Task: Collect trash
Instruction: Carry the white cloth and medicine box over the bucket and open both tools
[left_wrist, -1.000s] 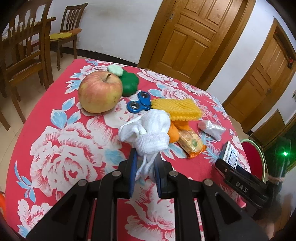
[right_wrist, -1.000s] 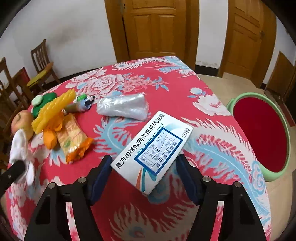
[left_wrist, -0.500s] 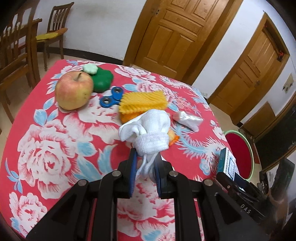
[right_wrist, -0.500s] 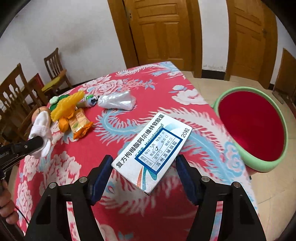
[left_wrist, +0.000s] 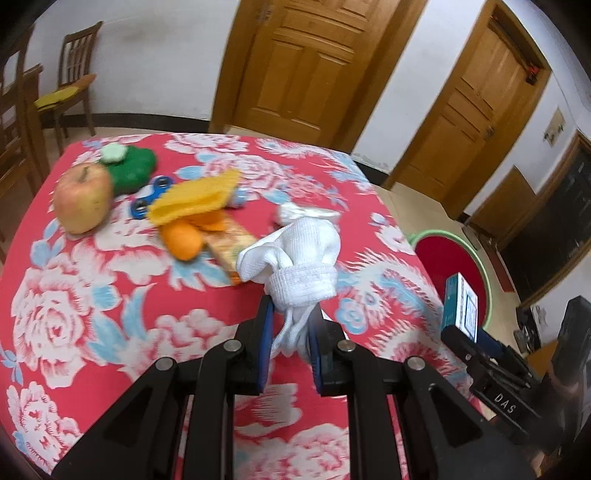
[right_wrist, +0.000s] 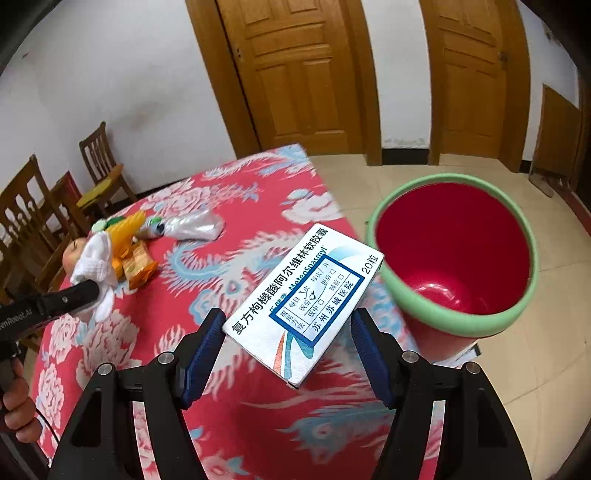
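Observation:
My left gripper (left_wrist: 290, 325) is shut on a white sock (left_wrist: 299, 258) and holds it above the red flowered table (left_wrist: 110, 295). The sock also shows in the right wrist view (right_wrist: 94, 258). My right gripper (right_wrist: 288, 332) is shut on a white medicine box (right_wrist: 303, 299) and holds it above the table's right edge, next to a red bin with a green rim (right_wrist: 454, 258) on the floor. The box (left_wrist: 461, 306) and the bin (left_wrist: 452, 258) also show at the right of the left wrist view. A clear plastic bag (right_wrist: 195, 227) and an orange snack wrapper (right_wrist: 140, 266) lie on the table.
An apple (left_wrist: 83, 197), a green toy (left_wrist: 129, 168), a blue fidget spinner (left_wrist: 147, 195), a yellow corrugated piece (left_wrist: 195, 195) and an orange object (left_wrist: 183, 240) lie at the table's far left. Wooden chairs (right_wrist: 33, 221) stand beyond the table. Wooden doors (right_wrist: 295, 74) are behind.
Both grippers have swung right toward the bin. The medicine box now hangs near the bin's rim, and the sock has moved right over the table.

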